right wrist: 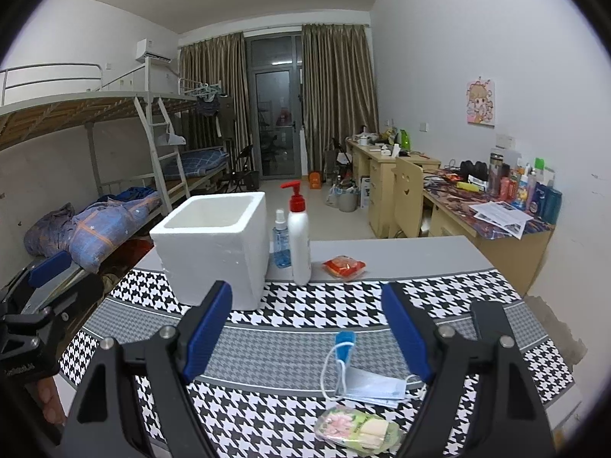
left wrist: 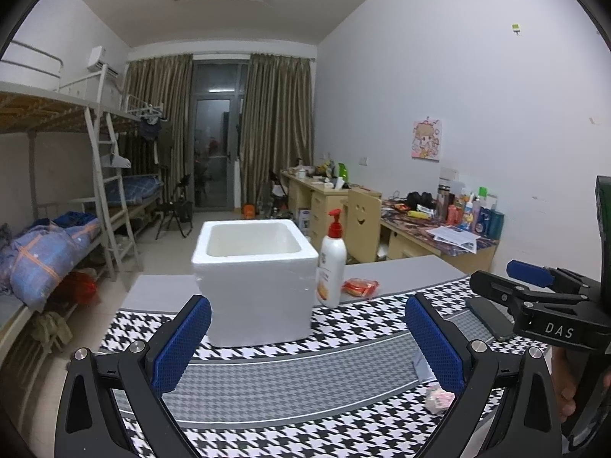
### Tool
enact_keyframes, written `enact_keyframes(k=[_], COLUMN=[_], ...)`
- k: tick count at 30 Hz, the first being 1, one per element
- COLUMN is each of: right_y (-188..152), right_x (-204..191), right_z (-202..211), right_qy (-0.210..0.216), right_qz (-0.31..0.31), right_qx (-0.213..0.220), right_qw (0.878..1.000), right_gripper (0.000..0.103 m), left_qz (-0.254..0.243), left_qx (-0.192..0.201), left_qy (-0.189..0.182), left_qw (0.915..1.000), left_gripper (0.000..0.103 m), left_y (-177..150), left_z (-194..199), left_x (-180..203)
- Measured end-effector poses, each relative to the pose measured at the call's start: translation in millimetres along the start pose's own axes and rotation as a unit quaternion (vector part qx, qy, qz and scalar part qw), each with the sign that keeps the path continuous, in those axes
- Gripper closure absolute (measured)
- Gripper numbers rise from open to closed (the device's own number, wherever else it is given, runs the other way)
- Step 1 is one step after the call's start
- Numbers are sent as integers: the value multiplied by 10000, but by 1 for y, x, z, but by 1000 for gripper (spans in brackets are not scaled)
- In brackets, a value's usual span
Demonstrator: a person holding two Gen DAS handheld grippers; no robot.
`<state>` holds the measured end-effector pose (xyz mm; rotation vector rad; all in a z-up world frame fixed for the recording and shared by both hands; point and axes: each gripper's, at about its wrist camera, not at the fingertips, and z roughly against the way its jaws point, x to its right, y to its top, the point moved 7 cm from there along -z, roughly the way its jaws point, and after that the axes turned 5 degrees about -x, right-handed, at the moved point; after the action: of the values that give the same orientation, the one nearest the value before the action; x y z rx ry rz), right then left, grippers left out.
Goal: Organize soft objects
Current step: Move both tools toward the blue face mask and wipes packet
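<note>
The pale blue paper face mask (right wrist: 376, 385) with thin white ear loops lies flat on the black-and-white checked cloth (right wrist: 305, 305) of the worktop, low in the right wrist view. It sits between and a little below the blue pads of the right claw (right wrist: 305, 328). It looks very light and floppy, so it should bend and fold when pinched. A good place to take it would be the middle of the folded body, not a loop, since a loop could slip out.

Just beside the mask, nearer the camera, lies a small clear plastic packet (right wrist: 357, 429) with green and pink print. It looks squishy and a bit slippery. A pinch across its middle should hold it.

A flat red and orange snack packet (right wrist: 343, 266) lies further back on the bare grey part of the worktop.

The right claw is spread wide with nothing in it. The left claw (left wrist: 307, 343) is also spread wide and holds nothing.

The white foam box (right wrist: 214, 244) stands on the cloth, well apart from the mask. It has thick walls and no lid. The part of its inside that shows looks empty, but its floor is hidden. It looks light and easy to dent.

Beside the box stand a tall white pump bottle (right wrist: 299, 236) with a red top and a small blue spray bottle (right wrist: 281, 240). Both look hard, not soft.
</note>
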<state>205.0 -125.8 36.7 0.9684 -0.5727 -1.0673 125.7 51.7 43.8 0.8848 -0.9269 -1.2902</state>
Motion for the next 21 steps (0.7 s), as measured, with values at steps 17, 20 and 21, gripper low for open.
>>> enact_keyframes(k=[17, 20, 21], right_y=[-16, -19, -21], right_x=[31, 35, 37], right_z=[4, 4, 4], right_qy=[-342, -362, -385], right_qz=[-179, -230, -250], right_qx=[-54, -68, -74], right_qw=[9992, 9991, 9989], right_gripper=[19, 19, 19], left_qz=[-199, -237, -240], left_qx=[-246, -302, -293], left_qy=[-419, -443, -474], left_qw=[9986, 9983, 9982], left_gripper=[1, 1, 1], left_y=[-8, -10, -11], left_z=[-30, -34, -35], left_x=[33, 37, 39])
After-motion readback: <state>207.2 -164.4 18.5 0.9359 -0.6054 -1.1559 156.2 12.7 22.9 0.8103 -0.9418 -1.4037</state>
